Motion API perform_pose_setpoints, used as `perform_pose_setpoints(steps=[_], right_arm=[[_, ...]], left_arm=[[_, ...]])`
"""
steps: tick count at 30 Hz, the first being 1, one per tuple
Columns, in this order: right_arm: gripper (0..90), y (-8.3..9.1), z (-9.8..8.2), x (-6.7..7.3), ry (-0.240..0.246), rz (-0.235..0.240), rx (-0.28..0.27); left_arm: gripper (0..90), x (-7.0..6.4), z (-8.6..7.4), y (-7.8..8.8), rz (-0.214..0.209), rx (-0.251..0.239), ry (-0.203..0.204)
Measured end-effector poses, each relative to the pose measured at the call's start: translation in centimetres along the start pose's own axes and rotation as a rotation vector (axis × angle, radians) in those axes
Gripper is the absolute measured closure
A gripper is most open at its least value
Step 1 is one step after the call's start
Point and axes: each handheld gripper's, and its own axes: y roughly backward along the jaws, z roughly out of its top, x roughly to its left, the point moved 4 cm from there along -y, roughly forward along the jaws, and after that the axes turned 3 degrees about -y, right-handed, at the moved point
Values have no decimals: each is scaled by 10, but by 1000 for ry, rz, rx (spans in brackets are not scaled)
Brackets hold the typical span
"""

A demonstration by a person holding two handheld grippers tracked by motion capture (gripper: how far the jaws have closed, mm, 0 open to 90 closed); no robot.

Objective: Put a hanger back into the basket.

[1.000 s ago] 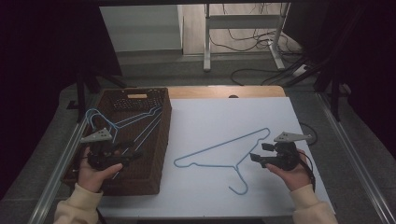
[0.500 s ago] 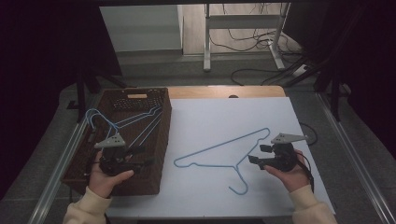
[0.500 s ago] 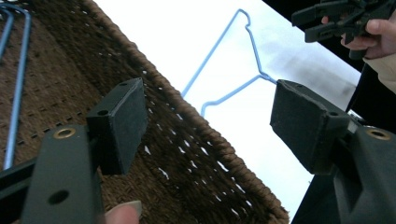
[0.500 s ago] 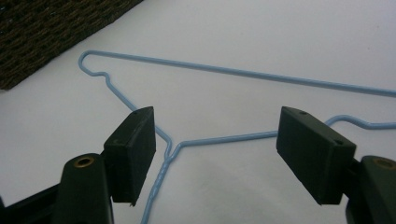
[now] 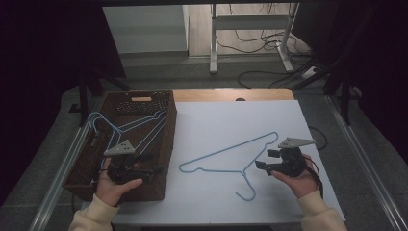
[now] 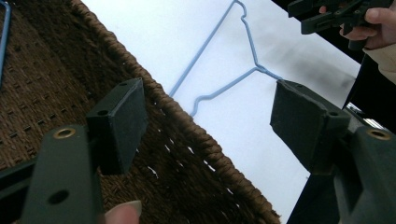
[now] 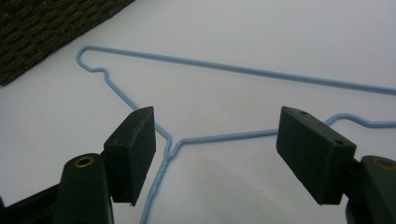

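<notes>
My left gripper (image 5: pixel 153 169) hung over the near right part of the brown wicker basket (image 5: pixel 166 144), its jaws spread wide with nothing between them; in the left gripper view I looked past the pads (image 6: pixel 122 122) at the woven rim (image 6: pixel 187 122) running on a slant beneath them, touching neither. My right gripper (image 5: pixel 262 160) sat in my right hand (image 5: pixel 299 179) over the white tabletop (image 5: pixel 226 125), just to the right of the light blue wire hanger (image 5: pixel 230 156) that lay flat there, well apart from the basket. Its jaws were also wide apart and empty: in the right gripper view the hanger's twisted neck (image 7: pixel 167 151) lay on the table between the two pads, closer to the left pad (image 7: pixel 133 151), and I could see no contact with either. More blue hangers (image 5: pixel 126 127) lay inside the basket, beyond my left hand (image 5: pixel 115 185)
</notes>
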Motion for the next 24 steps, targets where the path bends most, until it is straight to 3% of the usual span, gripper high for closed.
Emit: perform_pose_setpoints(steps=[7, 16, 24], right_arm=[[286, -1, -2, 3, -9, -14, 22], [224, -13, -9, 17, -6, -55, 129], [302, -19, -15, 30, -9, -85, 213]], left_arm=[[271, -4, -1, -3, 1, 5, -6], [271, -7, -1, -6, 7, 17, -25], [271, -8, 0, -7, 1, 21, -36]])
